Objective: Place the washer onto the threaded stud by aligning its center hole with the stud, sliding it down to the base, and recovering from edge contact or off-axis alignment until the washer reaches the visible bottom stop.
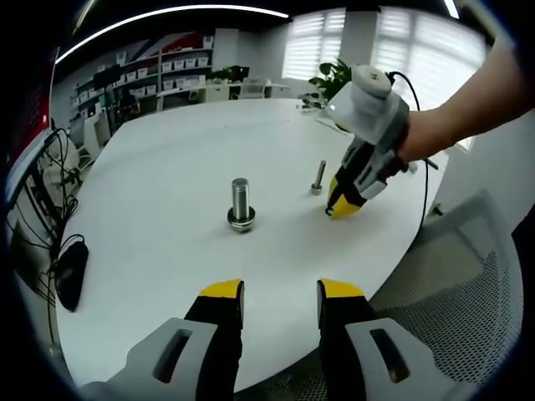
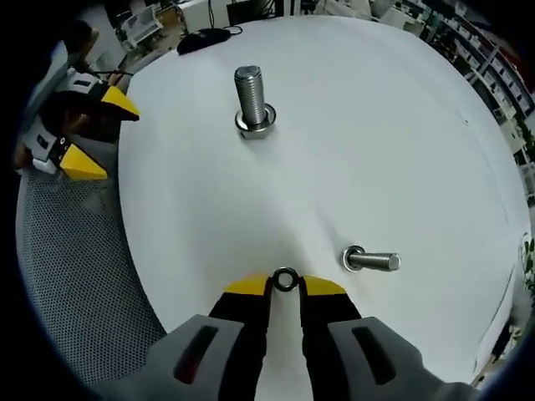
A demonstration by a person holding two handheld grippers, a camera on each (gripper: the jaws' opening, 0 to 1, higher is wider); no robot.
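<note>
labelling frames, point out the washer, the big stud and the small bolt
washer [image 2: 285, 279]: right gripper view, on its ring, between the tool's tips
big stud [image 2: 251, 94]: right gripper view, threaded shaft
small bolt [image 2: 374, 261]: right gripper view, its shaft

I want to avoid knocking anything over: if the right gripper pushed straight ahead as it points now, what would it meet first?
Probably the large upright threaded steel stud; bare white table lies between. Right gripper holds the small metal washer. Depth is uncertain.

Office: shelving, blinds, mesh chair
</note>
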